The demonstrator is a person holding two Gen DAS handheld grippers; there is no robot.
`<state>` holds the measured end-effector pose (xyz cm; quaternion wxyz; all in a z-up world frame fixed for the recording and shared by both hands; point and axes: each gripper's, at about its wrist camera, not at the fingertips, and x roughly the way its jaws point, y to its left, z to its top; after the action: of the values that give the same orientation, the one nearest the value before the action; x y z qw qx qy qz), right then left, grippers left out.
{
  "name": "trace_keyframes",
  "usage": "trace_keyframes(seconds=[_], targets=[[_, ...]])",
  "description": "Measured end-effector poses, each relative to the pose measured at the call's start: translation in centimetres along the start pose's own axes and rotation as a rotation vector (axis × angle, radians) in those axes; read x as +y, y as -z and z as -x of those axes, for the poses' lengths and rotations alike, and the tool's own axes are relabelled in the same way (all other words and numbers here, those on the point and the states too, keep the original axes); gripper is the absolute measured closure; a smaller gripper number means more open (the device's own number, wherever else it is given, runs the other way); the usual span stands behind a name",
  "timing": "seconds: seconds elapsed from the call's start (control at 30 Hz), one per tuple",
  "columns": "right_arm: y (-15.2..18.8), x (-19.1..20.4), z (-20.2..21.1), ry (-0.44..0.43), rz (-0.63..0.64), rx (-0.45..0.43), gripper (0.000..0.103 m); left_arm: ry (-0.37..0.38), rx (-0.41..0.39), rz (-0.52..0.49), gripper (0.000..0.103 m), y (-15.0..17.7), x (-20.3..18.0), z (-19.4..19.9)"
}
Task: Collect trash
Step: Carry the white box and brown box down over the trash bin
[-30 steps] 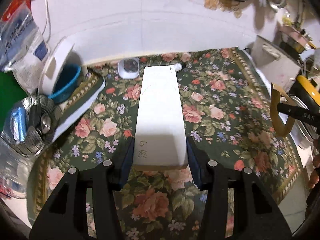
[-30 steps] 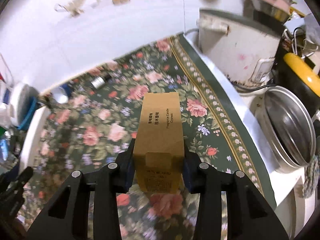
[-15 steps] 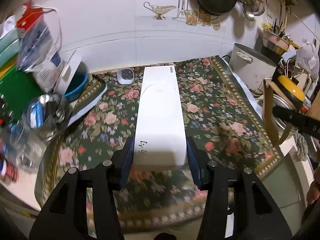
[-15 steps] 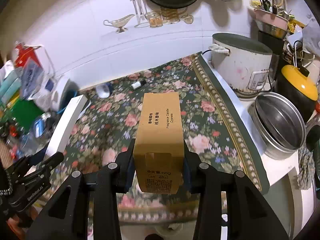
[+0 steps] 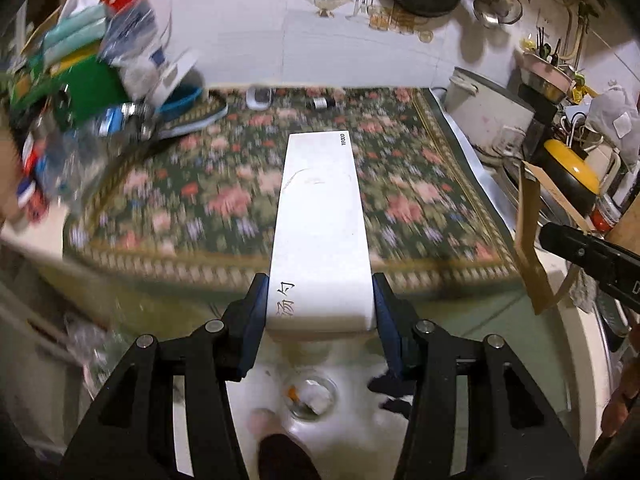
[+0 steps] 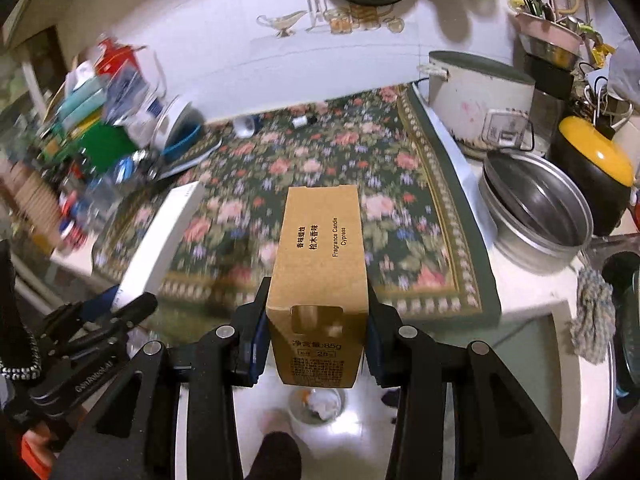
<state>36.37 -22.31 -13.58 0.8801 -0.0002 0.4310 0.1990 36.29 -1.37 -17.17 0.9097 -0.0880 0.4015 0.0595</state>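
Observation:
My left gripper (image 5: 319, 312) is shut on a long white box (image 5: 320, 216) that sticks out forward over the counter's front edge. My right gripper (image 6: 316, 328) is shut on a brown cardboard candle box (image 6: 318, 252), held upright between the pads. From the right wrist view the white box (image 6: 160, 244) and the left gripper (image 6: 92, 320) show at the left. The brown box (image 5: 532, 232) shows at the right edge of the left wrist view. On the white floor below stands a small round bin (image 5: 310, 398) (image 6: 318, 404) with scraps inside.
A floral cloth (image 6: 320, 168) covers the counter. Clutter of bags and bottles (image 5: 80, 80) fills its left side. A white rice cooker (image 6: 476, 100), a steel pot (image 6: 536, 208) and a yellow-lidded pot (image 6: 596, 168) stand at the right. A small bottle (image 5: 320, 103) lies by the wall. A foot (image 6: 276, 456) shows below.
Both grippers have pulled back from over the cloth to beyond the counter's front edge, each still holding its box. The floor and the small bin have come into view below.

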Motion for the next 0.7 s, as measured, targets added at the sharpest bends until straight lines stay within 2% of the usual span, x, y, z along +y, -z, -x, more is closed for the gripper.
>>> trace_keyframes(seconds=[0.23,0.4,0.7], targets=[[4.3,-0.2,0.0,-0.049,0.012,0.091,0.067,-0.019,0.094,0.014,0.053,6.2,-1.9,1.4],[7.6,0.1,-1.8,-0.068,-0.006,0.16,0.067,-0.026,0.166,-0.002,0.053,9.6,-1.9,0.1],[13.9,0.2,-8.7,-0.043,-0.074,0.271,0.067,0.022,0.339,-0.049,0.053,16.8,0.4,-7.6]])
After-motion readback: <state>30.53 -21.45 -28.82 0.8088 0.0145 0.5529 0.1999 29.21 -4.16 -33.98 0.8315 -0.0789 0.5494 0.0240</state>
